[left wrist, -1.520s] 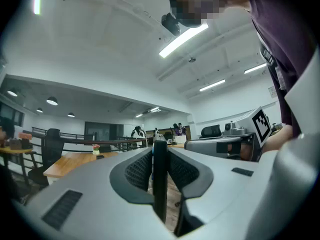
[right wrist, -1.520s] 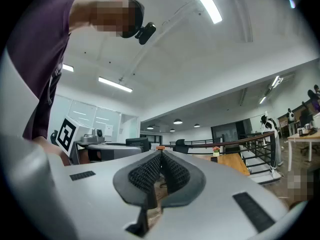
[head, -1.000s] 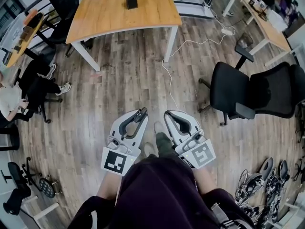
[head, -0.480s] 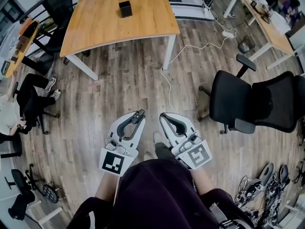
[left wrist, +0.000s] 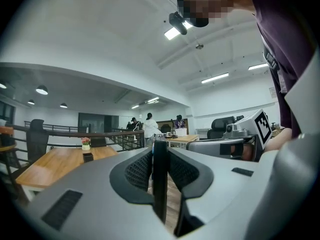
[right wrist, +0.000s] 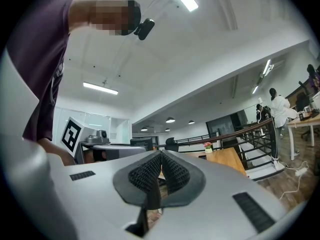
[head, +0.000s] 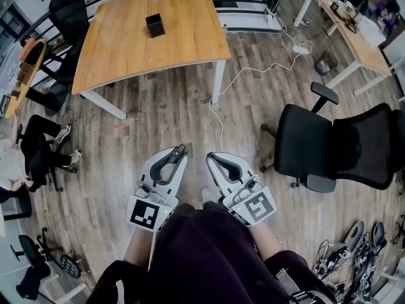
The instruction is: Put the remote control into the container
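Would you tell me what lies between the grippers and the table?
Only wood floor and a white cable, seen in the head view.

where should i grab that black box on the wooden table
Likely across two opposite side walls near the top, coming straight down. The black box stands upright with bare wood around it on the table, squarish with flat sides, so nothing crowds it. It is too far off to see finer detail. The left claw and right claw are both shut and must open first.
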Available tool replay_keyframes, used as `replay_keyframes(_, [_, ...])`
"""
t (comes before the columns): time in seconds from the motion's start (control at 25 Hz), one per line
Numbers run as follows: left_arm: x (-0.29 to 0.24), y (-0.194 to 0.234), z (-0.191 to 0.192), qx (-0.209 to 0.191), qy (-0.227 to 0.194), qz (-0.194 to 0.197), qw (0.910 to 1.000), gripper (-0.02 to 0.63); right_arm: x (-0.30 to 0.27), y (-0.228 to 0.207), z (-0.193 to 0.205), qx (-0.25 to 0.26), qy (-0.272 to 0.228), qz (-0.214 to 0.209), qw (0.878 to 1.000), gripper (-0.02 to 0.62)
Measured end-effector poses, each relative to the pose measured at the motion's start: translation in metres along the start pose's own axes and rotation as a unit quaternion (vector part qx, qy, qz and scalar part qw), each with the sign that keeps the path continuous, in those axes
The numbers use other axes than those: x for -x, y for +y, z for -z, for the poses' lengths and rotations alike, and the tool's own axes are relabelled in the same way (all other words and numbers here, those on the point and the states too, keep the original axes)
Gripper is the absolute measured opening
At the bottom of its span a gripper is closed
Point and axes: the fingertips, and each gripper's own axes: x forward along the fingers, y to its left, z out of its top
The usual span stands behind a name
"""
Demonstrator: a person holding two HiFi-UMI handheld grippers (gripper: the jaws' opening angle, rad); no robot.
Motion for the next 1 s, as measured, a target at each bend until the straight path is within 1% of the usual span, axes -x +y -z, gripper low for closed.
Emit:
replay_keyframes(0.24, [-0.028, 0.029, -0.005, 0.0, -0.006, -0.012, 0.9999, 0.086, -0.025, -0.027, 0.0, 0.002, 0.006, -0.005, 1.0, 0.018])
replay_keyframes(0.48, [-0.042, 0.067, -0.006, 0.002, -0.014, -0.022, 0.9997, 0.086, -0.062, -0.038, 0.005, 0.008, 0.015, -0.02, 1.0, 0.018])
replay_keyframes(0.64, [-0.056, 0.099, -0.007, 0.003, -0.018, -0.024, 0.9996, 0.086, -0.093, -0.047, 0.007, 0.01, 0.019, -0.021, 1.0, 0.018])
replay_keyframes(0.76, [-0.069, 0.123, -0.01, 0.003, -0.019, -0.021, 0.9996, 0.086, -0.119, -0.057, 0.003, 0.003, 0.009, -0.017, 1.0, 0.018])
replay_keyframes(1.0, [-0.092, 0.178, -0.011, 0.009, -0.018, -0.023, 0.9995, 0.086, -0.171, -0.078, 0.012, 0.006, 0.028, -0.018, 0.999, 0.018])
